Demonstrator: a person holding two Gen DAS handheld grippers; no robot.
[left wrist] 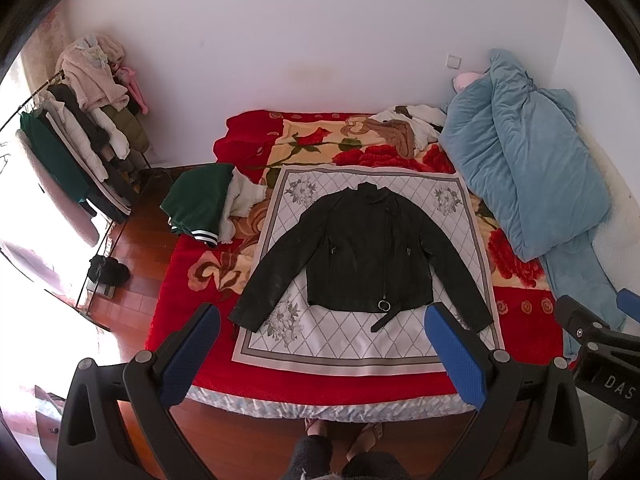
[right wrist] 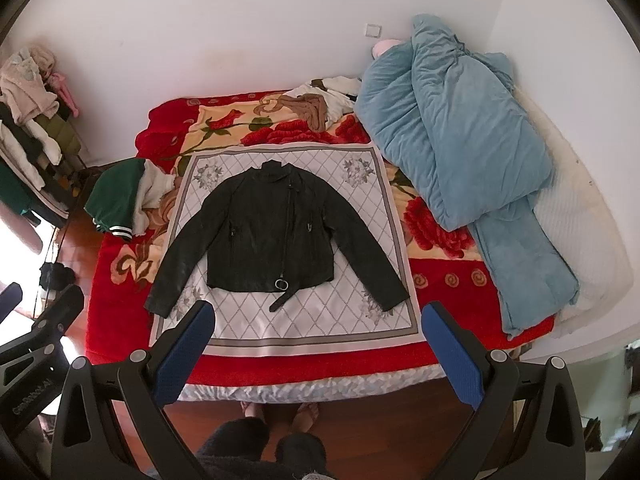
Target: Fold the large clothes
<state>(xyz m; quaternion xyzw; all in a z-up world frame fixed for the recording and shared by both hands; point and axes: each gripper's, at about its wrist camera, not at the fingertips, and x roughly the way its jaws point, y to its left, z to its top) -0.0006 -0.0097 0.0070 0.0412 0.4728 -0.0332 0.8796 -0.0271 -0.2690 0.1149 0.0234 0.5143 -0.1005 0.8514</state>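
Gaping L tongs (left wrist: 322, 316), R tongs (right wrist: 318, 314), empty

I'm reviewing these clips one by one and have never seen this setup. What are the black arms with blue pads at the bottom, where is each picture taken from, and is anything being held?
Those are handheld grippers, one in each of a person's hands; no robot. Each carries a fisheye camera looking along its two blue-padded fingers. One picture looks past the left gripper, the other past the right gripper. Both are open and hold nothing, hanging above the bed's near edge. On the bed, a black leather jacket lies flat, front up, sleeves spread, on a white diamond-patterned cloth over a red floral blanket. A bunched light-blue quilt lies to the right, a green garment to the left.
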